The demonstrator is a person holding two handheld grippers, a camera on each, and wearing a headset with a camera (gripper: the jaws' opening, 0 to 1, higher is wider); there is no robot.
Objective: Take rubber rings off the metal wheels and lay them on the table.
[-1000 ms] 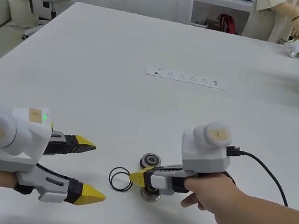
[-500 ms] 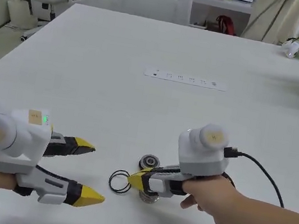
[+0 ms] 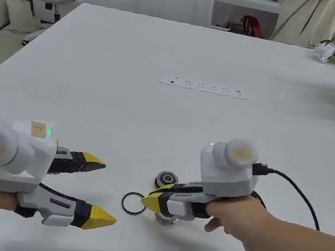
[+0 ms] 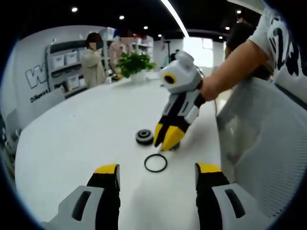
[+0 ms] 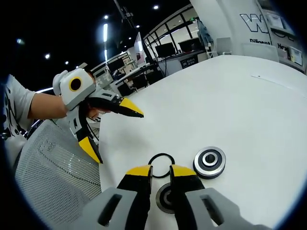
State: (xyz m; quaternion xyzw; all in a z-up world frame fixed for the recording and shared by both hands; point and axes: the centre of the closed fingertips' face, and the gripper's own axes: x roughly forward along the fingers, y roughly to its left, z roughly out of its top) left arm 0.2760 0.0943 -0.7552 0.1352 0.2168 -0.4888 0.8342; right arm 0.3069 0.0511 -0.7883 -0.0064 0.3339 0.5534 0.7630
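The thin black rubber ring (image 4: 146, 163) lay flat on the white bench (image 3: 167, 49), just ahead of my right gripper (image 3: 150, 201). That gripper's yellow-tipped fingers were drawn almost together above one round metal wheel (image 5: 165, 199). A second metal wheel (image 3: 166, 179) sat just beside. My left gripper (image 3: 98, 190) hung near, fingers spread wide, holding nothing. A wall sign (image 4: 34, 76) read "W"; its smaller lettering was blurred.

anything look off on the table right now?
Nothing stands out. The rubber ring lies flat on the table, one metal wheel lies flat nearby, and a second wheel sits at the right gripper tips.
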